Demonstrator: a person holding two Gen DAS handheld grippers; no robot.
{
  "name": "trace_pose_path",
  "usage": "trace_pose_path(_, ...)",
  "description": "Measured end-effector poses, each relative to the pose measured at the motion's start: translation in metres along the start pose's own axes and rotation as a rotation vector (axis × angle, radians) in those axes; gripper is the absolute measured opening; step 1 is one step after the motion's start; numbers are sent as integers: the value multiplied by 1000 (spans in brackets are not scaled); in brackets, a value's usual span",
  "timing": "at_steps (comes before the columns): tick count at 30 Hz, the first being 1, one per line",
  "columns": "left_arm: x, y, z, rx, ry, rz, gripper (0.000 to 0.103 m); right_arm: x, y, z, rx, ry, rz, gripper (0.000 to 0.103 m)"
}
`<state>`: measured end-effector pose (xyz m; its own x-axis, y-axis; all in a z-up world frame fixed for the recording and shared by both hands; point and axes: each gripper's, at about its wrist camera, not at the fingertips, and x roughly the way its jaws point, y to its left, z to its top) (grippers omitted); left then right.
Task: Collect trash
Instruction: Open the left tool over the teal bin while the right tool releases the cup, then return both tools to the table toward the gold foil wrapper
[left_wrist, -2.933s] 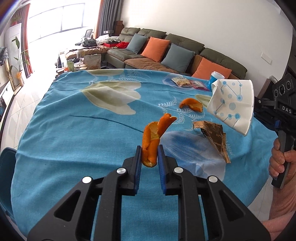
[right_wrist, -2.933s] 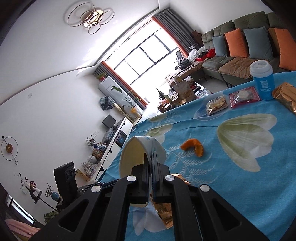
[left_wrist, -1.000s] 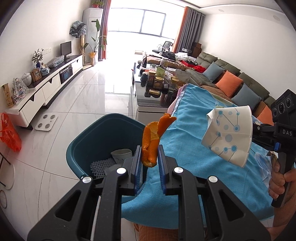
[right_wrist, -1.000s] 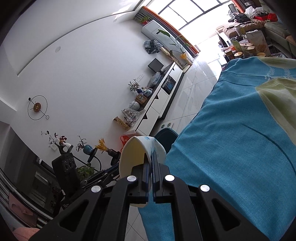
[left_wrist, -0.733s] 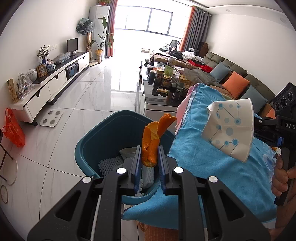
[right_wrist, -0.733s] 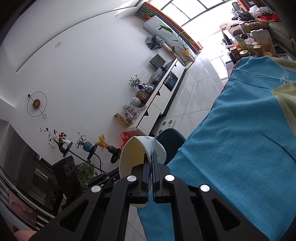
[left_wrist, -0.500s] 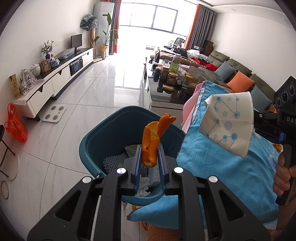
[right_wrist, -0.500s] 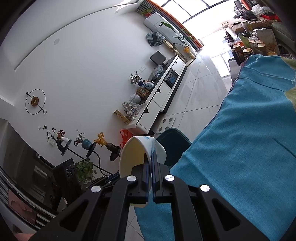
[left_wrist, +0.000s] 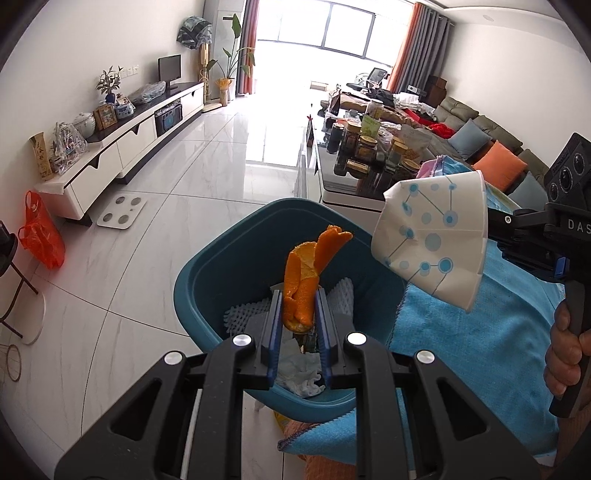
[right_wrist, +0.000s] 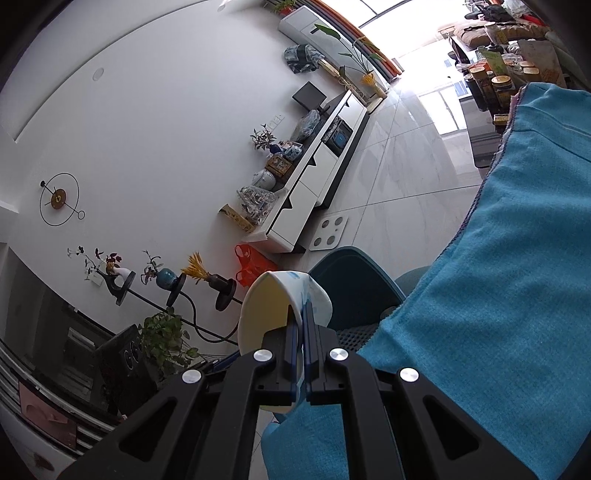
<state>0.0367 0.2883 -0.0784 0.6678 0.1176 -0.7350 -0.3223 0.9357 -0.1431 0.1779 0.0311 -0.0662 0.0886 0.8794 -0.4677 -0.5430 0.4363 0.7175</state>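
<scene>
My left gripper (left_wrist: 298, 312) is shut on an orange peel (left_wrist: 308, 277) and holds it over the teal trash bin (left_wrist: 207, 295) on the floor. The bin holds white foam netting and crumpled tissue (left_wrist: 299, 373). My right gripper (right_wrist: 302, 325) is shut on the rim of a flattened white paper cup with blue dots (right_wrist: 280, 306). The cup also shows in the left wrist view (left_wrist: 432, 243), held to the right of the bin, above the table's edge. The bin shows in the right wrist view (right_wrist: 351, 280) behind the cup.
The table with its blue cloth (left_wrist: 480, 332) stands right of the bin. A coffee table with jars (left_wrist: 369, 147) and a sofa (left_wrist: 480, 144) lie beyond. A white TV cabinet (left_wrist: 110, 147), a floor scale (left_wrist: 122, 214) and an orange bag (left_wrist: 40, 236) are at the left.
Both grippers have swung from over the table to the bin beside it. The peel has come over the bin's opening, and the cup has come closer to the bin's right side.
</scene>
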Motion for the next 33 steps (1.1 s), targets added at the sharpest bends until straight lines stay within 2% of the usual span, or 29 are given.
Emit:
trace_pose_path(1, 2, 0, 1, -4, -2, 3, 18, 3, 0, 1, -4, 5, -1, 2)
trace_pose_path(4, 14, 2, 3, -25, 3, 10, 18, 18, 1, 2, -22, 37, -26, 11)
trace_pose_path(5, 20, 2, 2, -25, 10, 14, 19, 23, -1, 2, -21, 43, -51, 18)
trace_pose_path(7, 32, 4, -1, -22, 27, 30, 29, 29, -5, 1, -13, 63, -93, 18)
trace_pose_path(11, 53, 8, -8, -42, 66, 27, 30, 20, -4, 0, -19, 48, -99, 18)
trace_pose_path(15, 58, 11, -10, -53, 56, 15, 30, 8, -4, -2, -18, 34, -94, 18)
trace_pose_path(29, -1, -18, -15, 1, -58, -62, 42, -28, 5, -11, -77, -15, -93, 19)
trace_pose_path(33, -17, -32, -16, 32, -85, -91, 50, -47, 5, -17, -100, -40, -109, 21)
